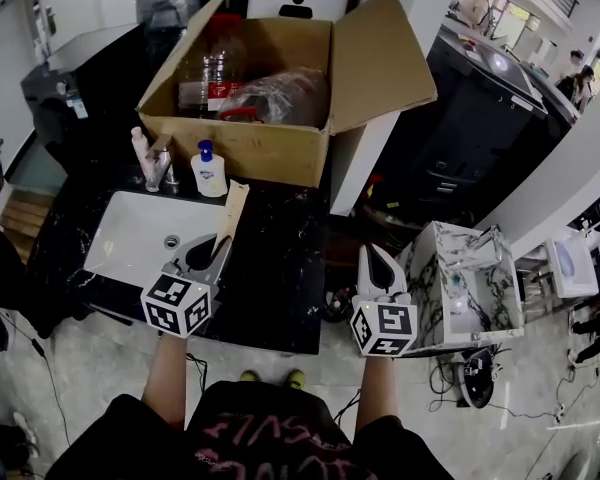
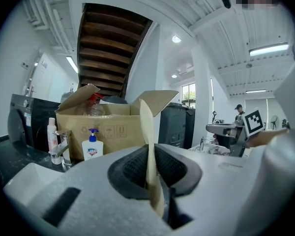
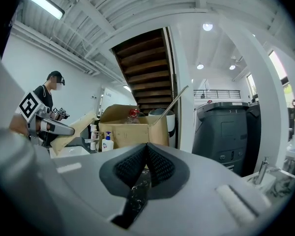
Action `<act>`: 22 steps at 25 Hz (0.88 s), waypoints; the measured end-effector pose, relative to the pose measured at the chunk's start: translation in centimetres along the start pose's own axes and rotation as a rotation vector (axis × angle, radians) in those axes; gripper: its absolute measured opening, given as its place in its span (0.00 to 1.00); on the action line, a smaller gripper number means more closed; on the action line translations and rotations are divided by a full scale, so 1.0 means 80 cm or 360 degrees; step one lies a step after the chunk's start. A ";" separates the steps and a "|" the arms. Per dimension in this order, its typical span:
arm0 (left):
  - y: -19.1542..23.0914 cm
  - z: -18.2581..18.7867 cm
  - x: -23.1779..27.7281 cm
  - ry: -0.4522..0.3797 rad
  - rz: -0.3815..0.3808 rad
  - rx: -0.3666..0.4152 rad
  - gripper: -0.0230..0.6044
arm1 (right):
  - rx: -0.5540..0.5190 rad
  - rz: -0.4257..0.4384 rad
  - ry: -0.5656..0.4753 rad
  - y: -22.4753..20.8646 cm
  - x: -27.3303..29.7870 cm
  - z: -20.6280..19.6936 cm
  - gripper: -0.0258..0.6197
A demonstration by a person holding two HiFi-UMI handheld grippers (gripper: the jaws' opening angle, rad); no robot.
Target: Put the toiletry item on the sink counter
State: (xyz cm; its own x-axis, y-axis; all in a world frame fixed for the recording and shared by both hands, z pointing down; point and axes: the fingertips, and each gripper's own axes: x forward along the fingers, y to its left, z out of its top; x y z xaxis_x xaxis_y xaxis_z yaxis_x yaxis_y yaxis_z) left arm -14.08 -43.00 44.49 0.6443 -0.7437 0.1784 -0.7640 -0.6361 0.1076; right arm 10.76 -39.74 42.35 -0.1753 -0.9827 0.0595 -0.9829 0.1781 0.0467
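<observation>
My left forearm (image 1: 168,373) and right forearm (image 1: 378,393) reach forward side by side from the bottom of the head view, bare below dark sleeves. The left claw (image 1: 212,251) hangs over the near right corner of the white sink basin (image 1: 120,243). Its jaws are clenched on a thin tan strip (image 1: 232,213), the toiletry item I am carrying. In the left gripper view the strip stands on edge between the ribbed pads. In the head view it slants up and away over the basin's right rim toward the back of the black marbled worktop (image 1: 285,268), off the surface as far as I can tell. The right claw (image 1: 373,255) is held past the worktop's right edge, beside a white open-topped case (image 1: 460,268) full of wires. Its jaws are pressed together with nothing between the pads. Behind the basin, a chrome faucet (image 1: 161,166) stands between a slim pale bottle (image 1: 139,146) and a white pump bottle (image 1: 209,171) with a blue top. Just behind them sits an open cardboard box (image 1: 270,150) with its flaps spread wide. It holds clear plastic bottles (image 1: 216,76) with red labels and a crumpled clear plastic bag (image 1: 280,93).
</observation>
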 end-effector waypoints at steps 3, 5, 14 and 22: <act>-0.004 -0.002 0.006 0.0010 0.0014 -0.0003 0.09 | 0.0011 0.0018 0.0003 -0.006 0.004 -0.003 0.06; -0.004 -0.003 0.008 0.0016 0.0028 -0.0006 0.09 | 0.0017 0.0037 0.0006 -0.008 0.006 -0.006 0.06; -0.014 -0.028 0.024 0.0115 0.0068 -0.0002 0.09 | 0.0054 0.0078 0.0025 -0.023 0.011 -0.023 0.06; -0.015 -0.060 0.037 0.0205 0.0083 -0.0075 0.09 | 0.0066 0.0115 0.0038 -0.024 0.012 -0.029 0.06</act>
State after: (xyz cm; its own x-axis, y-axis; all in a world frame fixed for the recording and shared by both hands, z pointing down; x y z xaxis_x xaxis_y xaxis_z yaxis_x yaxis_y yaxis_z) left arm -11.46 -43.46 49.57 0.5964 -0.7411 0.3084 -0.7990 -0.5848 0.1400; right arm 12.61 -40.88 44.64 -0.2449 -0.9658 0.0848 -0.9693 0.2458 0.0002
